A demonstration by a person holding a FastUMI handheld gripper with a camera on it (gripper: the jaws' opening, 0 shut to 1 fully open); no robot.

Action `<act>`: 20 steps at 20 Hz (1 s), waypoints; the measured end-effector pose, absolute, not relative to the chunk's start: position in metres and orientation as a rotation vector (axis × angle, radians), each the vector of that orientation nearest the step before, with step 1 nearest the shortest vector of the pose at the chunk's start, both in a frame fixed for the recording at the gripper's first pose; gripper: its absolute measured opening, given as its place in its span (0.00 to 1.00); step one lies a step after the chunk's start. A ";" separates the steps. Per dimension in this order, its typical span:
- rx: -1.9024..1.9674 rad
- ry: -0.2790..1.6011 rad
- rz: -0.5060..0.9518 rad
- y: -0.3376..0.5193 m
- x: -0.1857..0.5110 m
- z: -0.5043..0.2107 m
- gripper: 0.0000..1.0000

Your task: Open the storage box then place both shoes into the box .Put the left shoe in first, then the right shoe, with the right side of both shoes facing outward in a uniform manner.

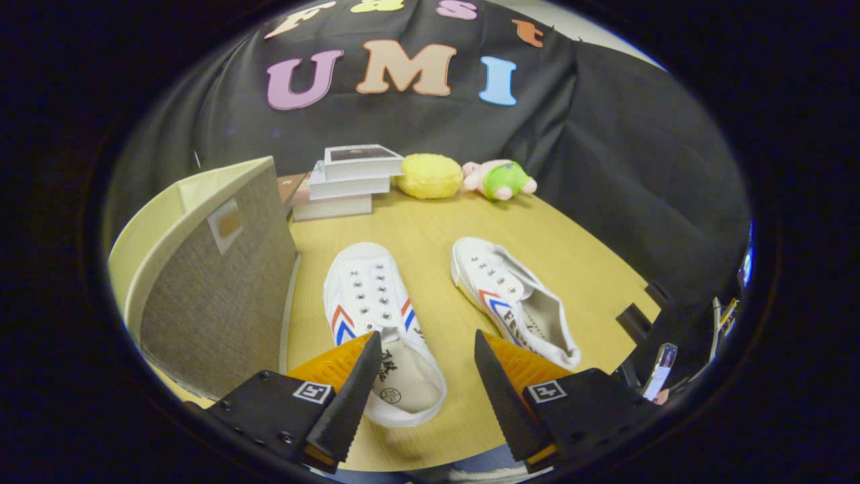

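We are seeing the gripper (426, 349) hovering with fingers apart, gripping nothing. The storage box (222, 289) is standing left of them, seemingly unopened. Both shoes are lying on the table (430, 228): left shoe (376, 316) between the fingers, right shoe (514, 296) beyond the right finger. Everything remains.

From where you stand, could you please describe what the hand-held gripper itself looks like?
The hand-held gripper has two wedge-shaped fingers that taper to points, with ribbed, serrated inner faces. Each finger is mounted on a black block fastened with small screws, and each block carries a small square black-and-white marker tag on top. No cables are visible. The fingers stand open.
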State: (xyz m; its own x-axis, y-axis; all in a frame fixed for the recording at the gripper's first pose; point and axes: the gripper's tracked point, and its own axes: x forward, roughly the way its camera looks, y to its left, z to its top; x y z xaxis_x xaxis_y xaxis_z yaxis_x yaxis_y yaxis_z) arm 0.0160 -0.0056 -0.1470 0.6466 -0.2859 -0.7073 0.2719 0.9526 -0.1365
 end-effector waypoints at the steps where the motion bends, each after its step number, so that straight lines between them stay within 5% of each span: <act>1: -0.020 0.834 -0.319 -0.007 0.016 -0.154 0.90; 7: 0.022 0.853 -0.269 -0.006 0.024 -0.165 0.82; 16: 0.217 0.776 -0.222 0.001 0.039 -0.173 0.43; 20: 0.233 0.728 -0.225 0.002 0.039 -0.172 0.43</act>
State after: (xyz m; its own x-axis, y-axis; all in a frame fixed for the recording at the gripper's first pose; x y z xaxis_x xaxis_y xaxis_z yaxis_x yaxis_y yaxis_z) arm 0.0387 0.0019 -0.1718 0.7246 -0.1215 -0.6784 0.2822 0.9503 0.1313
